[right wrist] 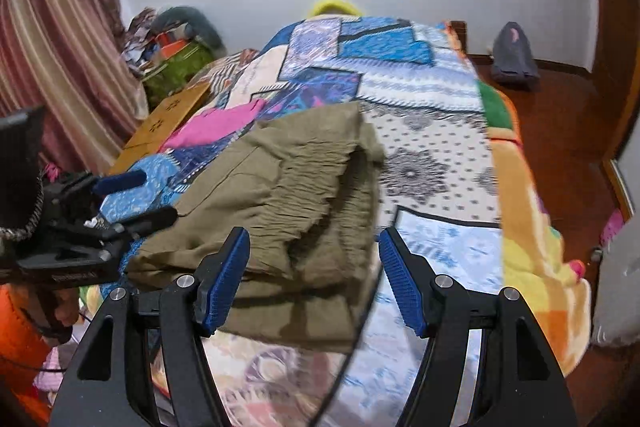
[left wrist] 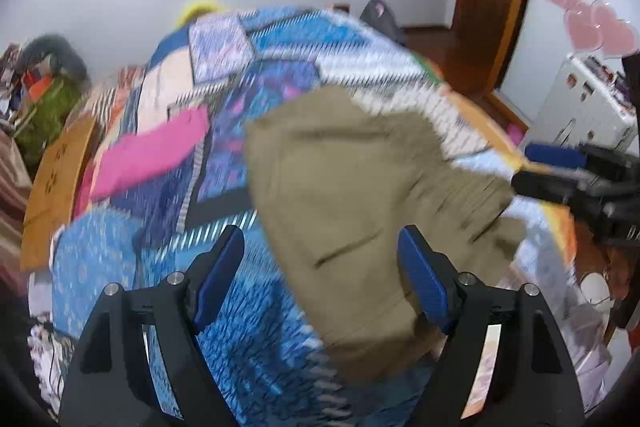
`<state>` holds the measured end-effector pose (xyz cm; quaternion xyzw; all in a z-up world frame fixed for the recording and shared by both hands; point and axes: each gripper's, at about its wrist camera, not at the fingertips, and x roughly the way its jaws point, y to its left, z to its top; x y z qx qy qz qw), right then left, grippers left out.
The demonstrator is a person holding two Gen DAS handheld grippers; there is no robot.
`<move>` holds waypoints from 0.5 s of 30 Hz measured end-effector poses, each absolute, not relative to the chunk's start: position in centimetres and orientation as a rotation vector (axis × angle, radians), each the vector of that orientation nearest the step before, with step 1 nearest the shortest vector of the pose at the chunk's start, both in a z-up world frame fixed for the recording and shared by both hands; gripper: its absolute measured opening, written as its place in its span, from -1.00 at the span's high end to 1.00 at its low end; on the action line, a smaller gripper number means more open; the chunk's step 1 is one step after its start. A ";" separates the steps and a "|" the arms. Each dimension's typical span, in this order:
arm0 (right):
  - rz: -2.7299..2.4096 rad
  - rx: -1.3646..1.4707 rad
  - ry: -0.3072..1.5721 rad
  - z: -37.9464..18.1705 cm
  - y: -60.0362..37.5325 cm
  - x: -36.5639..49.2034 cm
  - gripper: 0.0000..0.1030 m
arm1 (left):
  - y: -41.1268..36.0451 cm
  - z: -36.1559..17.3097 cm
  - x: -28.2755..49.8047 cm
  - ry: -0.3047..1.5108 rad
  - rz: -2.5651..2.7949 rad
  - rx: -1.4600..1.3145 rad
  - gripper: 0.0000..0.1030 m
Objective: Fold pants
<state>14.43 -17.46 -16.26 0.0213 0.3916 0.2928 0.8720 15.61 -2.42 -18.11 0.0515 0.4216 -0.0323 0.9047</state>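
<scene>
Pants (right wrist: pixel 280 195), olive and bunched, lie on the bed (right wrist: pixel 440 155) just ahead of both tools; left tool (left wrist: pixel 320 267) and right tool (right wrist: pixel 314 267) gape wide, holding nothing.

No text or label can be read anywhere.

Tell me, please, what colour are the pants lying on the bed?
Olive-khaki, plain; the pants show best in the right wrist view.
</scene>
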 end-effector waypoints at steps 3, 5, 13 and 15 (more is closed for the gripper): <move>0.602 0.028 0.862 -18.2 -16.5 15.2 -0.23 | -1.7 -20.3 14.9 0.916 -0.068 0.106 -0.55; 0.599 0.018 0.903 -19.7 -16.4 15.4 -0.23 | -1.3 -21.3 14.2 0.929 -0.079 0.085 -0.56; 0.557 0.075 0.910 -19.5 -18.7 13.9 -0.23 | 1.1 -19.7 11.9 0.897 -0.108 0.049 -0.56; 0.568 0.107 0.911 -18.9 -19.3 13.2 -0.23 | 2.1 -18.6 11.6 0.862 -0.066 0.062 -0.55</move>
